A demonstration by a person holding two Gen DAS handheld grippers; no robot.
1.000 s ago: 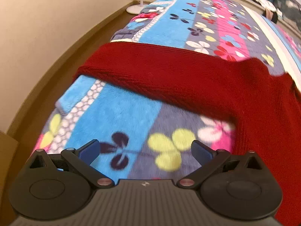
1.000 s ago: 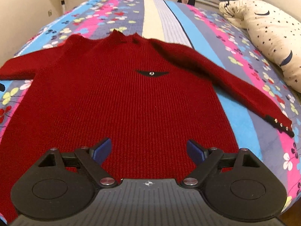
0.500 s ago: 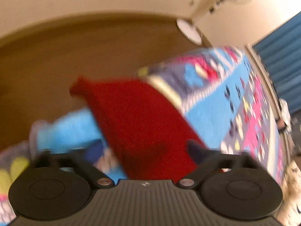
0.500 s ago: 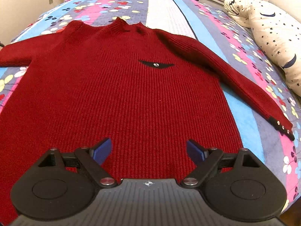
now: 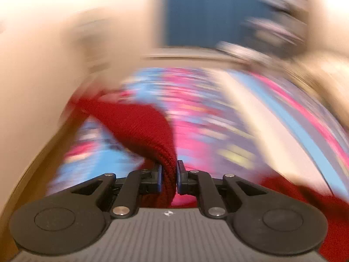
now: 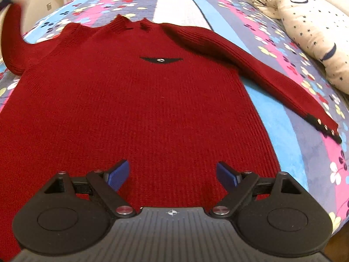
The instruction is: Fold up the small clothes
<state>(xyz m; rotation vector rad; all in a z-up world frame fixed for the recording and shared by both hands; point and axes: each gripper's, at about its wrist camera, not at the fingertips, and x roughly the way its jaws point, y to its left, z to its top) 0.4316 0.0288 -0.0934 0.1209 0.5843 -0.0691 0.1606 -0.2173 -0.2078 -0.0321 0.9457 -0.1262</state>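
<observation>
A dark red knit sweater (image 6: 135,109) lies flat, front up, on the flowered bedspread (image 6: 279,118). Its right sleeve (image 6: 257,76) stretches out to the right, ending in a black cuff with metal studs. Its left sleeve (image 6: 11,41) is lifted off the bed at the far left. My left gripper (image 5: 169,179) is shut on that sleeve (image 5: 139,128); the left wrist view is heavily blurred. My right gripper (image 6: 172,174) is open and empty, hovering over the sweater's lower hem.
A cream pillow with dark stars (image 6: 305,26) lies at the right side of the bed. A beige wall (image 5: 39,87) runs along the bed's left side. A blue curtain (image 5: 209,11) hangs at the far end.
My left gripper has closed on the left sleeve and lifted it off the bed, swinging fast. My right gripper has moved slightly closer over the sweater, still open.
</observation>
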